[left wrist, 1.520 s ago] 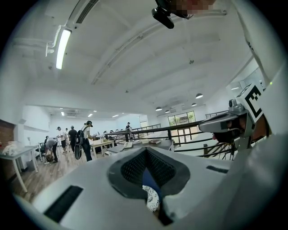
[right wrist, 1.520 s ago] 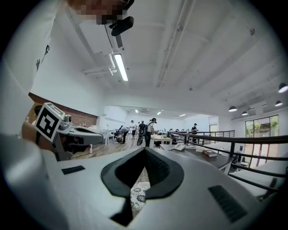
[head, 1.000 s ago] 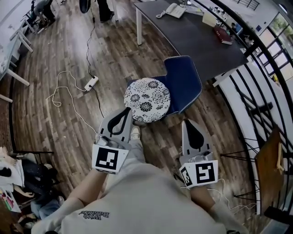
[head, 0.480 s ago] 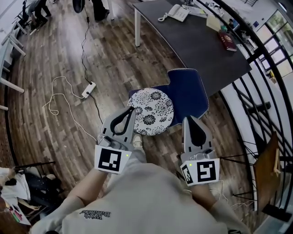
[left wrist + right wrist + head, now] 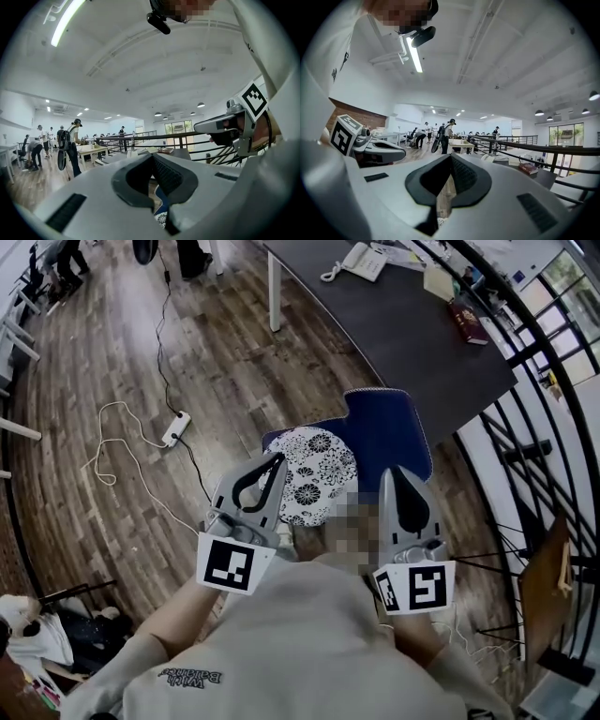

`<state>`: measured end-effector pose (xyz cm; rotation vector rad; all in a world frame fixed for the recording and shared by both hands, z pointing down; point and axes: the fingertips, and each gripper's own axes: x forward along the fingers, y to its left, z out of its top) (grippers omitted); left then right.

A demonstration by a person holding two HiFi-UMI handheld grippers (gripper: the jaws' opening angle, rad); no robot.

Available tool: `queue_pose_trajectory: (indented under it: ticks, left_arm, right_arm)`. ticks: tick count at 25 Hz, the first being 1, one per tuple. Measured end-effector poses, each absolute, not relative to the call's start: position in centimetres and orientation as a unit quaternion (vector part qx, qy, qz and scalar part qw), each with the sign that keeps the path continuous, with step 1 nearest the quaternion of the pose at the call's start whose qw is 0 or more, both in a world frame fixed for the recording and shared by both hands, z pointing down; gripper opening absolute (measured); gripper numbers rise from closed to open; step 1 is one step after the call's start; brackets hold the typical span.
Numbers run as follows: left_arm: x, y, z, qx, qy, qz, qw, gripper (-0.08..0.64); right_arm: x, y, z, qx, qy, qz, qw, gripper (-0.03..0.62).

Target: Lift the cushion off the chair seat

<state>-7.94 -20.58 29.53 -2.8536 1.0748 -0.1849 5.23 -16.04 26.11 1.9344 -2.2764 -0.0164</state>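
Cushion: a round, flower-patterned cushion (image 5: pixel 314 474) lies flat on the seat of the blue chair (image 5: pixel 384 432), toward the seat's front, with the chair's back rising behind it.
Left gripper: the left gripper (image 5: pixel 277 459) has its jaws together with nothing between them. Its tip shows over the chair's front left, just at the cushion's left edge.
Right gripper: the right gripper (image 5: pixel 395 471) has its jaws together and is empty. Its tip is at the chair's right side, just off the cushion's right edge.
Direction to the cushion: it lies ahead of and below both tips, in the gap between them. Both grippers point about level toward the chair's back, so neither is aimed at the cushion.
Long axis: none, as it is a disc, so any edge serves for a grip.
Nearer hand: the left, by a little.
Next move, as I judge it: open the jaws and dip the tips toward the chair seat to take the cushion's rim.
Unclear: how high the tips ride above the chair seat.
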Motion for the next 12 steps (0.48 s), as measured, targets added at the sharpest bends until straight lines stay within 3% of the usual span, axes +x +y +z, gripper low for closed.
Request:
queue_pose_trajectory:
  ticks: [12]
  left_arm:
    - [-6.2,-22.5,30.0,-0.929,0.365,-0.060,0.013,0.005]
  right_arm:
    - [6.7,-18.4,28.4,0.629,-0.772,0.026,0.086,0.003]
